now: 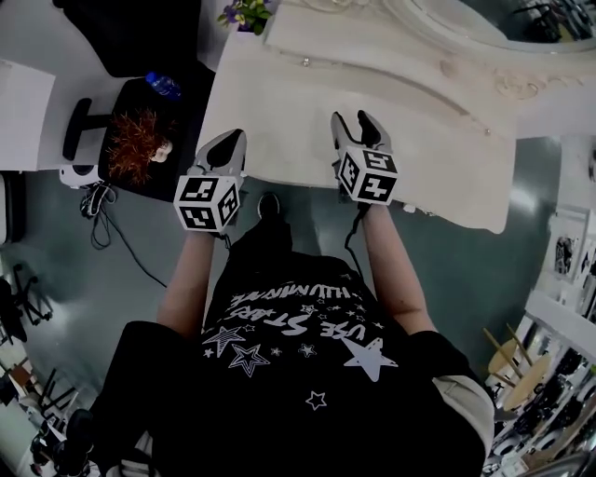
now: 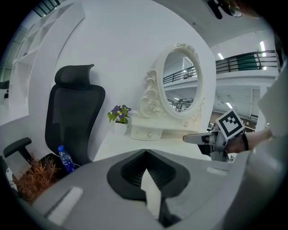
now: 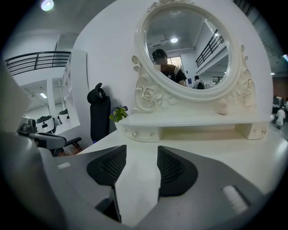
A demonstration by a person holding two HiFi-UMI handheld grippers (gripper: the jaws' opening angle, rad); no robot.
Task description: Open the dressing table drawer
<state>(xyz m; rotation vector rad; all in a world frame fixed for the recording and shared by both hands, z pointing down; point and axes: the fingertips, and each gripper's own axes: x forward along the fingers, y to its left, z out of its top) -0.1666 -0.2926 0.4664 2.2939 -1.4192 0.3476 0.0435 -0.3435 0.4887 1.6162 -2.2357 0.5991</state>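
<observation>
The white dressing table carries an oval mirror on a low shelf. A small drawer with two knobs sits closed at the shelf's left end; it also shows in the left gripper view, and a knob shows from above. My left gripper is shut and empty over the table's near left edge, pads meeting. My right gripper hovers over the tabletop, open and empty, facing the shelf, well short of the drawer.
A potted purple flower stands at the table's back left corner. A black office chair sits left of the table, with a water bottle and a brown tufted thing by it. Cables lie on the floor.
</observation>
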